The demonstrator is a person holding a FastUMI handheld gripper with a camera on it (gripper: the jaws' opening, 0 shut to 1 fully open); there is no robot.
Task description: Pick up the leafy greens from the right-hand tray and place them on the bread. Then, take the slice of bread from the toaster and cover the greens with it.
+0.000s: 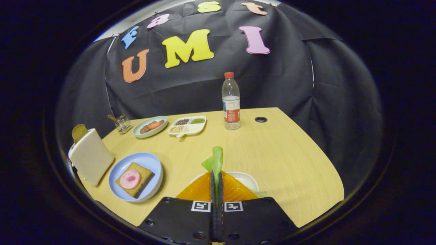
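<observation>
1. Leafy greens [214, 160] stand upright, pinched between the two fingers of the gripper [216, 180], which are closed together on the leaf; its top pokes up past the fingertips, above a white tray [247, 178].
2. Wooden table [286, 153] carries everything; a small round hole [261, 119] sits near its far edge, beside the bottle.
3. White toaster [90, 160] stands at the table's left edge, tilted in this view, with a brown slice of bread [79, 132] sticking out of its top.
4. Blue plate [150, 161] lies just beside the toaster, left of the fingers. On it rests a square piece of bread [143, 173] with a round pink slice [130, 179] on top.
5. Orange crinkled sheet [235, 190] lies over the white tray, directly under the fingers.
6. Water bottle [231, 102], red cap, upright, well beyond the fingers.
7. White divided dish [188, 125] holds dark, green and pale grains in separate compartments, left of the bottle.
8. Pale green dish [150, 126] with reddish food sits beside it.
9. Small glass cup [122, 123] stands at the far left; contents unclear.
</observation>
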